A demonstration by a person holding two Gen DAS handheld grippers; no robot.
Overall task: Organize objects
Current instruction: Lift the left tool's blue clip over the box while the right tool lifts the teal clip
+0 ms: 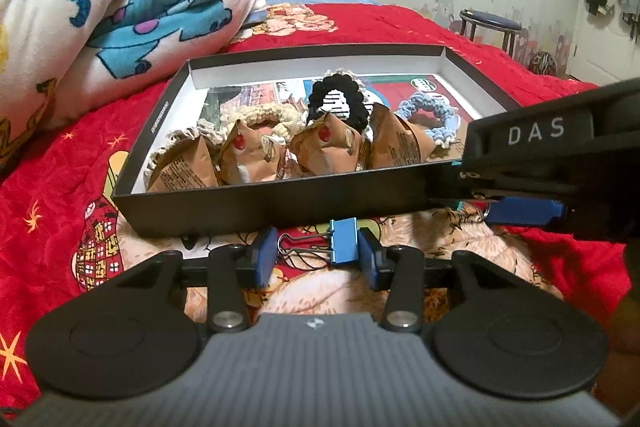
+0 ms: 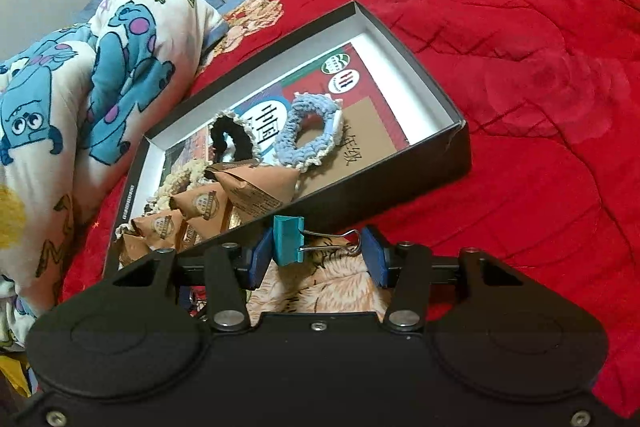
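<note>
Left wrist view: a bed under a red quilt [image 1: 60, 163], cartoon blanket [image 1: 100, 7] bunched far left, and an open black box [image 1: 280, 205] holding brown triangular packets [image 1: 256, 155] and crocheted scrunchies [image 1: 338, 103]. The left hand-held gripper [image 1: 318, 259] is clenched on a blue binder clip [image 1: 342, 241], just in front of the box's near wall. Right wrist view: same red quilt [image 2: 540, 107], the box [image 2: 456, 147] reaching away to the left. The right hand-held gripper [image 2: 316, 259] is grasping a teal binder clip [image 2: 288, 241], body against the left pad, wire handles reaching the right one, near the box's edge.
</note>
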